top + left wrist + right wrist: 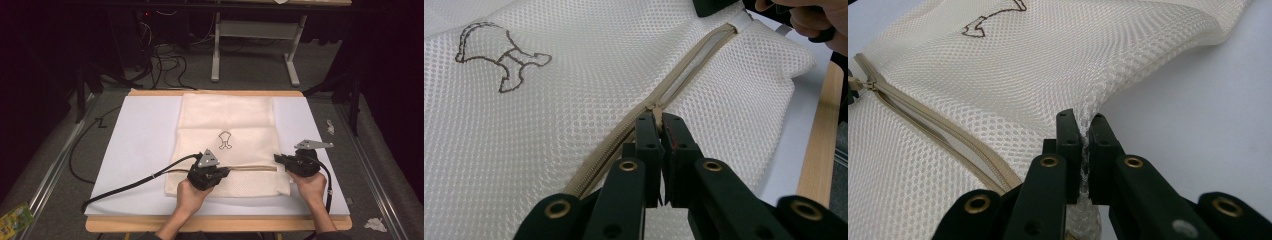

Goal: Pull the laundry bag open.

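Note:
A cream mesh bag [227, 120] with a small brown embroidered figure [225, 140] lies flat on a white board [145, 140]. A tan zipper [250, 168] runs across its near part, partly unzipped toward the right end. My left gripper [225, 171] sits at the zipper's left part. In the left gripper view it [659, 120] is shut on the zipper pull [657, 109]. My right gripper [278, 159] is at the bag's right edge. In the right gripper view it [1083, 122] is shut on a pinch of the mesh [1048, 60], lifting that edge a little.
The board rests on a wooden table [220, 223]. Black cables [125, 182] trail from both grippers. On the floor lie a green packet [15, 217] at the left and crumpled paper [375, 224] at the right. A desk frame [255, 30] stands beyond.

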### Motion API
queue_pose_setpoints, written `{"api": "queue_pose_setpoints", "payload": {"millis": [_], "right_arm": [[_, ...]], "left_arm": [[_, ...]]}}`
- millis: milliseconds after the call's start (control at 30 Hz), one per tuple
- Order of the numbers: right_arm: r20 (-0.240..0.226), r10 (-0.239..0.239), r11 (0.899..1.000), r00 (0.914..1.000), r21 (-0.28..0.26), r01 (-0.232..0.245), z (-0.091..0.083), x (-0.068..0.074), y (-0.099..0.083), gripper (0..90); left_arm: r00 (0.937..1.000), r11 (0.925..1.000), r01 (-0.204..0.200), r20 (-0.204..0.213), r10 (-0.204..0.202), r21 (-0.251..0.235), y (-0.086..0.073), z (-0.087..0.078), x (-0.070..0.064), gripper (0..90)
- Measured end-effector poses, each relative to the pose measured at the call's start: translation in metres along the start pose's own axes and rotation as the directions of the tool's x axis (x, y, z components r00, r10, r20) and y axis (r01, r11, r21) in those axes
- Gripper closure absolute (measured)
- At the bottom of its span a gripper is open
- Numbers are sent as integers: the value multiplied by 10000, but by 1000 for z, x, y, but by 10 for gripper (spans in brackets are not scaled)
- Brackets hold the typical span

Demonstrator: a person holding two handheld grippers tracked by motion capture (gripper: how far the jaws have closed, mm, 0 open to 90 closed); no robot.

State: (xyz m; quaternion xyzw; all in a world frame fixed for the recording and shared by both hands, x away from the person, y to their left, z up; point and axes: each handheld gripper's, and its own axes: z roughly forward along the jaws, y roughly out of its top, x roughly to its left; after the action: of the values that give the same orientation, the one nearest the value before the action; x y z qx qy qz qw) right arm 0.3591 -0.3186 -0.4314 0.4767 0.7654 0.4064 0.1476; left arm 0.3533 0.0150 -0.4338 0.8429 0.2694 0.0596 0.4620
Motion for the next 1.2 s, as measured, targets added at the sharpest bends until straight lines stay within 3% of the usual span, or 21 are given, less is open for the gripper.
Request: {"api": "queue_pose_setpoints", "payload": {"millis": [1200], "right_arm": [[144,-27,10000,9999,55,26,3,-1,1,879]], "left_arm": [[9981,9981,545,-283,-553,-283,-15,-25,17,870]]}}
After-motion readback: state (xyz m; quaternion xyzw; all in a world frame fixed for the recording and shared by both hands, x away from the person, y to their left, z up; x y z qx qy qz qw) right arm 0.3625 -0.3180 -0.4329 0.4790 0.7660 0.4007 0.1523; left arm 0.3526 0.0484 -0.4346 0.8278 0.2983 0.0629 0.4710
